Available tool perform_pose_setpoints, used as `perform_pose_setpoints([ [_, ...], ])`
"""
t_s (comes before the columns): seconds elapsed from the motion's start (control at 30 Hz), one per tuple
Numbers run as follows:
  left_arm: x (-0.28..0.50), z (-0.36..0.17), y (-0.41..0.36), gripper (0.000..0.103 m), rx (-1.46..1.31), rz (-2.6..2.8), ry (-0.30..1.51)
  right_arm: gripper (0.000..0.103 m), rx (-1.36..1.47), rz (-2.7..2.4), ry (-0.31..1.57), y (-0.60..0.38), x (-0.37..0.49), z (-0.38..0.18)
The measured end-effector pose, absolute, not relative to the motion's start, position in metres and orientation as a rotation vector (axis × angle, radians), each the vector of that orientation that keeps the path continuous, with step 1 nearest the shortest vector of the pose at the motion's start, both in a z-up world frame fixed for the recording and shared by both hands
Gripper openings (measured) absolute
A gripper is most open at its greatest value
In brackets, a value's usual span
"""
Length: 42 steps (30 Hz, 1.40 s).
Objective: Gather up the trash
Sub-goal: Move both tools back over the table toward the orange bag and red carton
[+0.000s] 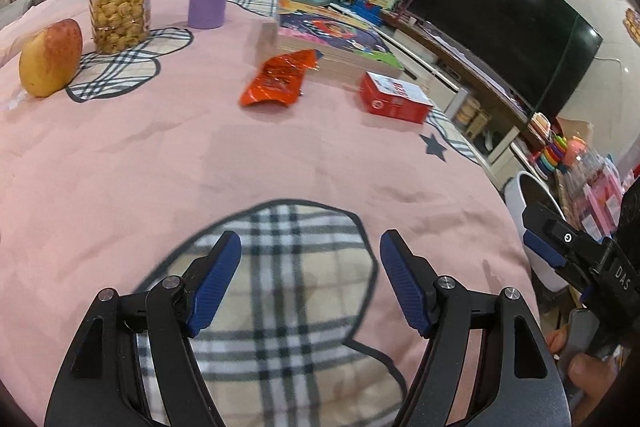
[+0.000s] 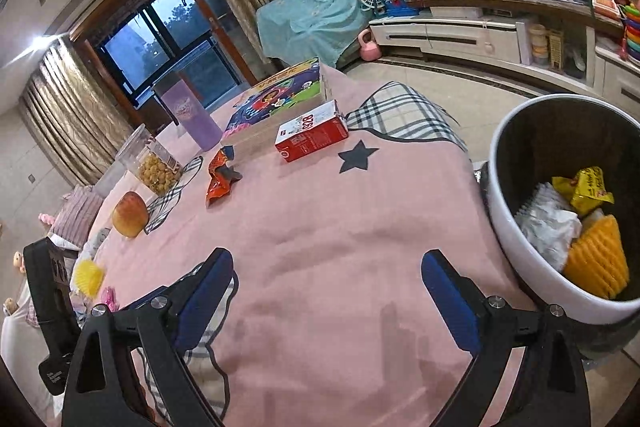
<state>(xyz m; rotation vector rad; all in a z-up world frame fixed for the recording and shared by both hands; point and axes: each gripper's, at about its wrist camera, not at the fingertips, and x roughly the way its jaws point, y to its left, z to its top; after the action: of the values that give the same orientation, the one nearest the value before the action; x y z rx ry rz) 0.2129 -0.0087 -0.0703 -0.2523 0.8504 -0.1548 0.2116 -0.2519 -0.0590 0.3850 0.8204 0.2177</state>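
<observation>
Orange wrapper (image 1: 280,79) lies well ahead of both empty, spread grippers, left gripper (image 1: 310,283) nearer than right gripper (image 2: 328,303)

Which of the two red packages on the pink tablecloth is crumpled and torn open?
The orange-red snack wrapper, lying beside the stacked books. The red carton farther right keeps its crisp box shape and looks intact.
</observation>
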Motion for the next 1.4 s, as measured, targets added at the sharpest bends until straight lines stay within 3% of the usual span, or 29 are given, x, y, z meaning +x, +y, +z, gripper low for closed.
perform_pose_setpoints([
  [1.4,0.355,-0.080,0.008,0.075,-0.172,-0.125,0.891,0.096,0.236,0.222,0.901,-0.202,0.359,-0.096],
])
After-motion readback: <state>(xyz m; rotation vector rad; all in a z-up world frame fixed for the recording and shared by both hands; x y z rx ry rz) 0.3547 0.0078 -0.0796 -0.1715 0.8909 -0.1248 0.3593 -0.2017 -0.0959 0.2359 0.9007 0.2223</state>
